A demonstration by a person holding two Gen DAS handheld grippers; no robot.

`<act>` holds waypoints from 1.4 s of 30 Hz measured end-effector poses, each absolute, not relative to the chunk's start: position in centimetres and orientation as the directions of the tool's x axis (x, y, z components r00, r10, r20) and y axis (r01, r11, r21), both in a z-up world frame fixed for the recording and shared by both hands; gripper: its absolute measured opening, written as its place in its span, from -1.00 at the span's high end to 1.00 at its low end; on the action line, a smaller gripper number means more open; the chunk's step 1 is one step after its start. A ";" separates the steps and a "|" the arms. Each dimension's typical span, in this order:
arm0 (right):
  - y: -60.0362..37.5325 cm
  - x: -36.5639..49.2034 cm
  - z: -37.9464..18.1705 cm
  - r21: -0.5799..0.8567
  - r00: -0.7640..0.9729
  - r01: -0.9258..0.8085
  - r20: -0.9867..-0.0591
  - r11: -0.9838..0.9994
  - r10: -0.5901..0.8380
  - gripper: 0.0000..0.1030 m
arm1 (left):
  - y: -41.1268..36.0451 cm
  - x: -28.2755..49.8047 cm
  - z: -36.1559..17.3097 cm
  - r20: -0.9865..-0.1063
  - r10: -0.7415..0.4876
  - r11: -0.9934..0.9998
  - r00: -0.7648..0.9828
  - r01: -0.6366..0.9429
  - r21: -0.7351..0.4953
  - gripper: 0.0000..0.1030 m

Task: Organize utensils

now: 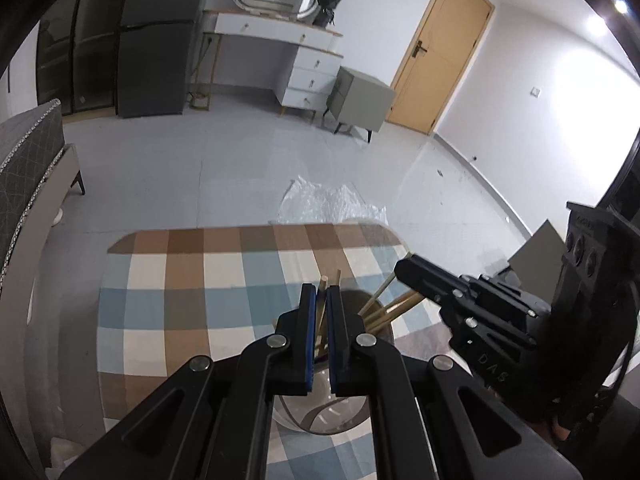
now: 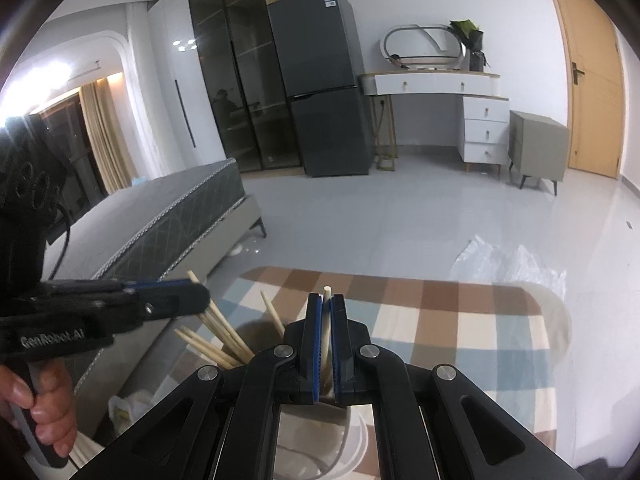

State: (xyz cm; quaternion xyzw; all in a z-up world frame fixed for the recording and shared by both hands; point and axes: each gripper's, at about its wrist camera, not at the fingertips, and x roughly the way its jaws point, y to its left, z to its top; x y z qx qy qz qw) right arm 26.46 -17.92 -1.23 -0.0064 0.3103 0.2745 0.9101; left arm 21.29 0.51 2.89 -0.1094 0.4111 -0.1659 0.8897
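Observation:
My left gripper (image 1: 321,292) is shut on a wooden chopstick (image 1: 323,281), held upright over a glass cup (image 1: 320,420) on the checked tablecloth (image 1: 180,300). Several more chopsticks (image 1: 390,308) lean in the cup. My right gripper (image 2: 327,304) is shut on another chopstick (image 2: 327,292), upright above the same cup (image 2: 316,440). The right gripper also shows at the right of the left wrist view (image 1: 404,268). The left gripper shows at the left of the right wrist view (image 2: 200,300), beside the chopsticks (image 2: 220,332) leaning in the cup.
The table's far edge (image 1: 256,230) drops to a grey tiled floor with a clear plastic sheet (image 1: 328,204). A bed (image 2: 168,216) stands left of the table. A fridge (image 2: 320,92), dresser (image 2: 460,96) and door (image 1: 440,48) are at the back.

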 end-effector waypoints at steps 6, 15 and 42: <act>-18.3 26.3 -1.3 0.200 0.629 -0.510 -0.576 0.837 0.521 0.87 | 0.3 21.1 2.8 -0.707 -0.374 0.925 0.600 0.189 -0.329 0.99; -19.4 24.8 0.3 0.207 0.654 -0.483 -0.561 0.851 0.508 0.21 | 0.0 20.4 4.0 -0.736 -0.339 0.940 0.586 0.173 -0.295 0.91; -25.0 9.9 6.9 0.203 0.807 -0.453 -0.319 0.868 0.496 -0.71 | 0.7 8.3 9.9 -0.553 -0.129 0.983 0.823 0.032 -0.183 -0.68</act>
